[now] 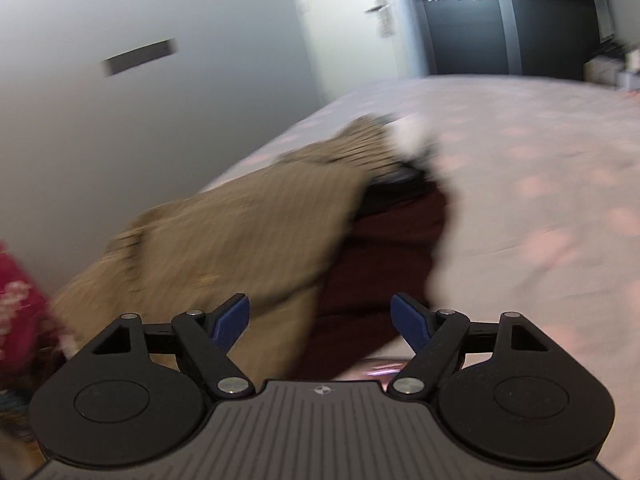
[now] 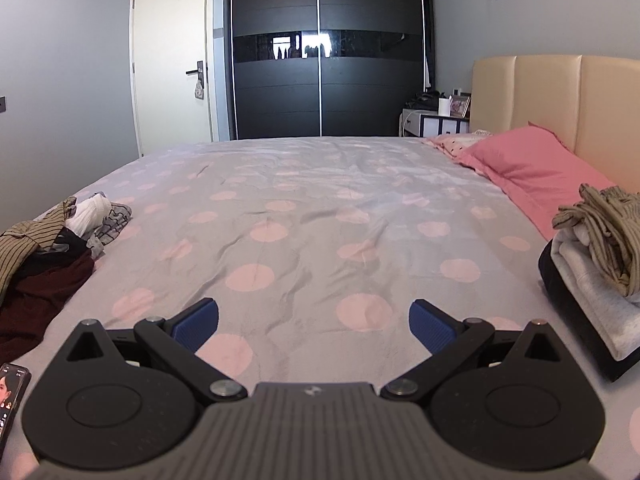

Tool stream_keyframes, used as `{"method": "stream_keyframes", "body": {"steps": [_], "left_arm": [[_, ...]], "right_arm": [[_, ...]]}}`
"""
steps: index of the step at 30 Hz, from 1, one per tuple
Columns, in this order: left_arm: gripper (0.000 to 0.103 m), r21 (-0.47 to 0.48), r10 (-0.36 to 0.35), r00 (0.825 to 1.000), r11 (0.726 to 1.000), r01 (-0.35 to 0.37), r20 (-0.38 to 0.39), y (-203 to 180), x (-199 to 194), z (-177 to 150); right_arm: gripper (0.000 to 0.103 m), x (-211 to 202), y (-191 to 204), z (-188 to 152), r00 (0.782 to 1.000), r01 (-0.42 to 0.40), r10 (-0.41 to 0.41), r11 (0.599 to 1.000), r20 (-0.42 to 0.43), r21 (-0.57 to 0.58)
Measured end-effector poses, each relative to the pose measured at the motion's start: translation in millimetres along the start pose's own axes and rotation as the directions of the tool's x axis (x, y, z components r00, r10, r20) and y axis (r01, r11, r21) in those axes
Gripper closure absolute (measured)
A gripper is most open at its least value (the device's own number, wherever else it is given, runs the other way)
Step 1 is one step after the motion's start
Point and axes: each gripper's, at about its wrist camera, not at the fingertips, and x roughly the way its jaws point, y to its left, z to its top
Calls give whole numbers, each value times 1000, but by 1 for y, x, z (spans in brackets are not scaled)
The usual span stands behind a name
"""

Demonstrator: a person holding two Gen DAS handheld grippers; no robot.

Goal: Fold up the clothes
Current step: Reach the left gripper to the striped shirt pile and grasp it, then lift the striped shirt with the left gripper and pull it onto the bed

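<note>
The heap of unfolded clothes (image 1: 248, 232) lies on the bed (image 1: 540, 200) right ahead of the left gripper (image 1: 320, 320), spreading from about ten o'clock to twelve o'clock of its fingers (image 1: 234, 322). On top is a tan striped garment (image 1: 224, 240), and a dark maroon garment (image 1: 384, 248) shows beneath it at twelve o'clock, running down between the two blue pads. The view is smeared, so I cannot tell whether either pad touches cloth; the fingers stand wide apart and released, grasping nothing.

The right gripper (image 2: 314, 326) hangs over bare polka-dot bedsheet (image 2: 320, 208), its fingers (image 2: 196, 326) spread wide too, with only sheet between them. From there the same heap (image 2: 44, 256) sits well off at nine o'clock, with the tan stripes, the maroon piece, a white item (image 2: 90, 210) and a grey patterned one (image 2: 114, 218) at its far edge. At three o'clock, well apart from the fingers, is a stack of folded clothes (image 2: 596, 280): one dark piece at the bottom, one pale grey above it, and one olive striped piece bunched on top.

One pink pillow (image 2: 532, 168) lies by the headboard (image 2: 560, 96) at two o'clock. One phone (image 2: 12, 396) rests on the bed at eight o'clock, just beside the right gripper's body.
</note>
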Motion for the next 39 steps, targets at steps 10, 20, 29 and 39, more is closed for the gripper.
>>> {"method": "stream_keyframes", "body": {"steps": [10,20,29,39], "left_arm": [[25,-229,281,950,924,-306,-136,141,51,10],[72,-472,168,956,841,-266,-241,208,89,1],[99,-450,152,984,876,-175,-87,188,69,10],[101,-257,-143,965,946,199,219,106,5,51]], "right_arm": [[1,16,26,-3,995,-82,81,996,-57,-25],[1,25,34,-7,994,-85,82,995,-72,-53],[1,23,35,-7,993,-97,93,994,-76,-59],[1,10,30,-3,996,-87,85,994,-37,-62]]}}
